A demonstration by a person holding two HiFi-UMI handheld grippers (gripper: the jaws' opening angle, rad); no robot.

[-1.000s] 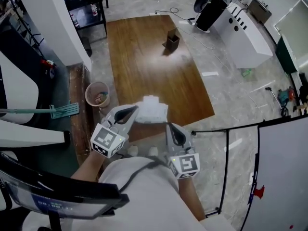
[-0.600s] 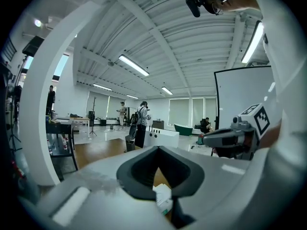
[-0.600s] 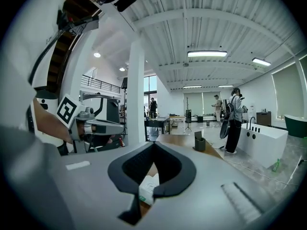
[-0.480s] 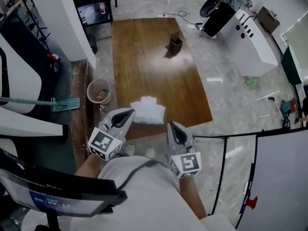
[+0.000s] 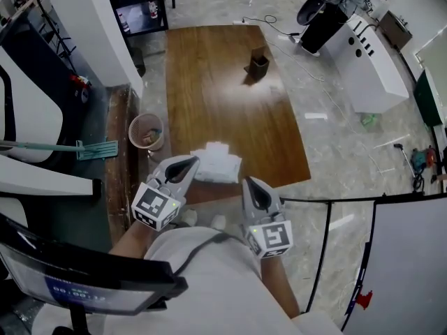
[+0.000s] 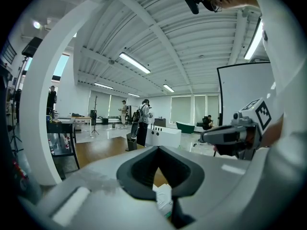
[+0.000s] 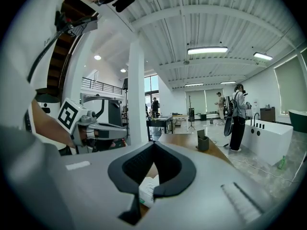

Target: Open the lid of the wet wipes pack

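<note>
The wet wipes pack (image 5: 218, 164) is a white soft pack lying near the front edge of the brown wooden table (image 5: 223, 96). My left gripper (image 5: 191, 162) is shut with nothing in it, and its tip sits by the pack's left edge. I cannot tell whether it touches the pack. My right gripper (image 5: 248, 183) hovers, shut and empty, just off the pack's front right corner. In the left gripper view the pack (image 6: 163, 201) shows through the gap under the shut jaws. In the right gripper view the pack (image 7: 147, 189) shows the same way. The lid is not discernible.
A dark holder (image 5: 258, 66) stands at the table's far end. A round bin (image 5: 144, 132) and a green mop (image 5: 78, 149) are on the floor to the left. A white unit (image 5: 370, 58) stands at the right, and a white board (image 5: 408, 257) at the front right.
The head view has drifted slightly. Both grippers stay shut close to the pack, which has not moved on the table.
</note>
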